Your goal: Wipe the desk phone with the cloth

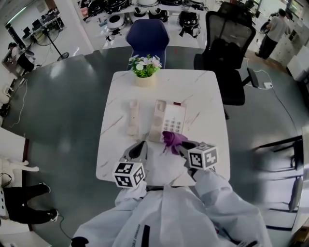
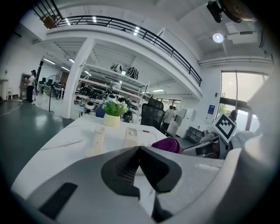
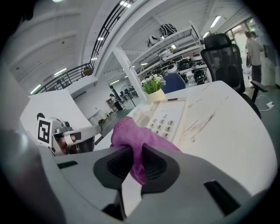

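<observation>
Head view: the phone (image 1: 170,119) sat mid-worktop (image 1: 207,96), its handset (image 1: 133,117) laid off to the left, probably so the cradle could get wiped. The right gripper (image 1: 179,146) had the purple cloth (image 1: 173,139) at the phone's near edge.

Left gripper view: the left gripper (image 2: 139,148) was closed and empty, waiting near the front edge.

Right gripper view: jaws pinched a fold of cloth, the rest bunched forward for rubbing.

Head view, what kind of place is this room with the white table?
Probably an open-plan lab or workshop: benches loaded with gear behind the table, a black office chair, and a mezzanine railing overhead.
</observation>
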### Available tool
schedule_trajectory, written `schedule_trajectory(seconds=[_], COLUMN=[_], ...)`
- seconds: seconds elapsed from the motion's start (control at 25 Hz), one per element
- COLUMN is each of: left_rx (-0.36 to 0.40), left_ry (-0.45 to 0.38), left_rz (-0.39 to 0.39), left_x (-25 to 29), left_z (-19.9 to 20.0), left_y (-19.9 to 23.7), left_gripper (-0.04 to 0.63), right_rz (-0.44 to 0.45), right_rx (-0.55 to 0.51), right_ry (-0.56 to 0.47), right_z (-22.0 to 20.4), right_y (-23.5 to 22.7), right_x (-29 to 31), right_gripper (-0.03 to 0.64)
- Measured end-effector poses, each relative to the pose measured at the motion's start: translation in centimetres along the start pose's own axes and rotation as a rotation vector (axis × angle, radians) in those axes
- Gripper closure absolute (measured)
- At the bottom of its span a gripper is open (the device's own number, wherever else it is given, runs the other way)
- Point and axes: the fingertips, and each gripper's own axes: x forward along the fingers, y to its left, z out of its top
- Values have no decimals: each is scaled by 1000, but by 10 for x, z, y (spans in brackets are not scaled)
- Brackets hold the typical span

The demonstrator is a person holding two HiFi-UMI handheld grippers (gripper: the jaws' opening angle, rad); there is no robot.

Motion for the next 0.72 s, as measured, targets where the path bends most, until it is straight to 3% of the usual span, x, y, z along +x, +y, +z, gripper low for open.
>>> schedule_trajectory(seconds=[0.28, 0.52, 0.72], left_rx=[0, -13, -19], left_ry=[-15, -32, -43], left_rz=[4, 5, 4], left_x=[12, 25, 35], left_z=[12, 22, 30], left_y=[-1, -5, -9], left_gripper=[597, 597, 597], right_rz=[26, -6, -32], right_rx=[-16, -75, -103], right_ry=[-73, -182, -215], right_z=[27, 74, 101], right_y=[3, -4, -15], right_x=[-5, -5, 6], right_gripper=[580, 580, 580])
